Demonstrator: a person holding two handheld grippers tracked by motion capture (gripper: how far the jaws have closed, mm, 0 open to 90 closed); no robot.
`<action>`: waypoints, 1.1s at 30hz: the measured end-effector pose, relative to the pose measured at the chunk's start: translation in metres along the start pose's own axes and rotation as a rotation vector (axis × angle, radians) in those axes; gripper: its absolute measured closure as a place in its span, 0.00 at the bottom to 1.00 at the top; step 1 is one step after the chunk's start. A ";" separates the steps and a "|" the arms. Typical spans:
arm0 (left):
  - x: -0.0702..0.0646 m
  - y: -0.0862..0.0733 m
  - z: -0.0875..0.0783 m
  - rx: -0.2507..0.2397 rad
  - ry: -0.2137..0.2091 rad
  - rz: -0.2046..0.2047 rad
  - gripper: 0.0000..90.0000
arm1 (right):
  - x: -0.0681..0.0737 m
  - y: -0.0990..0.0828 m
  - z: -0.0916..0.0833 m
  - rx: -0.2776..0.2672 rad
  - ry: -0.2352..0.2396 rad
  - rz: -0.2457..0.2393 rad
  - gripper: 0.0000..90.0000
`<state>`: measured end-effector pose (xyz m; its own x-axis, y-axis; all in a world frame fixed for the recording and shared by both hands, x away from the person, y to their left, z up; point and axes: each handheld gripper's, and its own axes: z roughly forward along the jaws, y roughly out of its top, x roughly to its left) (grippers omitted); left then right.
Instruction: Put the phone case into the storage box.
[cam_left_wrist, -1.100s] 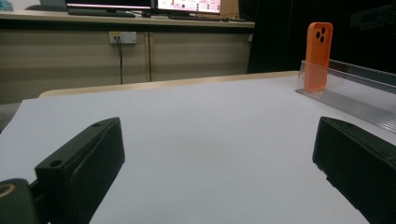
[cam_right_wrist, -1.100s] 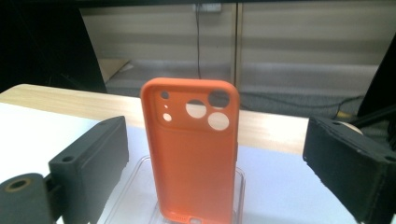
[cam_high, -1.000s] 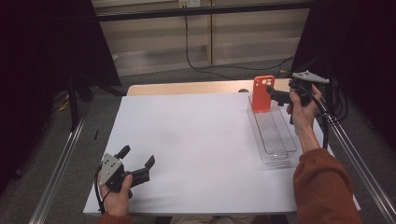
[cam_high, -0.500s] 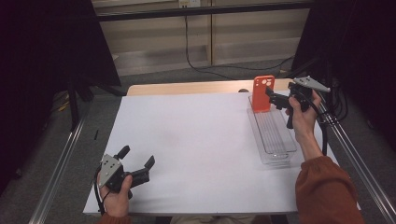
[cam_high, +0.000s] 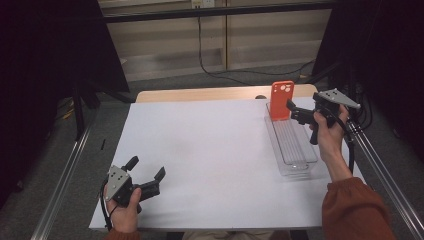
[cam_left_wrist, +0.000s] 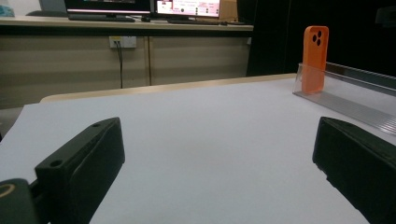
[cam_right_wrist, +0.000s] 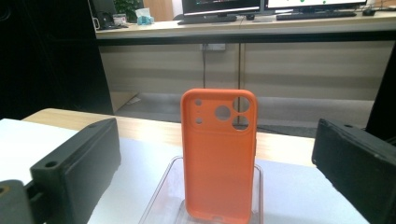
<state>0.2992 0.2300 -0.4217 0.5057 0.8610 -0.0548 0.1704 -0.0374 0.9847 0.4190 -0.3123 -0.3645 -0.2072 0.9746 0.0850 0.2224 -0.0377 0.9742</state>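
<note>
An orange phone case (cam_high: 282, 100) is being held upright at the far end of a clear plastic tray (cam_high: 295, 150), its camera cut-outs at the top. The tray is lying at about three o'clock on the white table sheet (cam_high: 210, 160), its long axis running from six towards twelve o'clock, and the case is standing at the twelve o'clock end; the ribbed floor nearer the person is bare.

In the right gripper view the orange phone case (cam_right_wrist: 219, 154) is seen face on, its foot resting inside the clear plastic tray (cam_right_wrist: 159, 200), and it is framed between the two black jaws without being touched by either.

The right gripper (cam_high: 296, 111) is being held just at three o'clock of the case, pointed at it; its jaws have just been opening and are spread wide, with nothing pressed between them.

The left gripper (cam_high: 150, 181) is being rested at about seven o'clock on the sheet, well apart from the tray, its jaws also wide and gripping nothing. In the left gripper view the case (cam_left_wrist: 315, 58) and the tray wall (cam_left_wrist: 345, 100) are seen far off at two o'clock.
</note>
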 end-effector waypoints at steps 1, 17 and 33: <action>0.000 0.000 0.000 0.000 -0.001 0.004 0.02 | 0.000 0.000 -0.002 -0.003 0.000 -0.005 0.00; -0.001 0.000 -0.001 -0.001 0.003 0.003 0.02 | 0.000 -0.011 -0.033 -0.014 0.023 -0.046 0.00; -0.001 0.001 -0.003 -0.009 0.019 0.001 0.02 | 0.008 -0.029 -0.058 -0.007 0.050 -0.065 0.01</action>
<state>0.2960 0.2306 -0.4205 0.4900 0.8702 -0.0507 0.1626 -0.0341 0.9861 0.3560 -0.3160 -0.3797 -0.2682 0.9629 0.0314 0.2002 0.0238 0.9795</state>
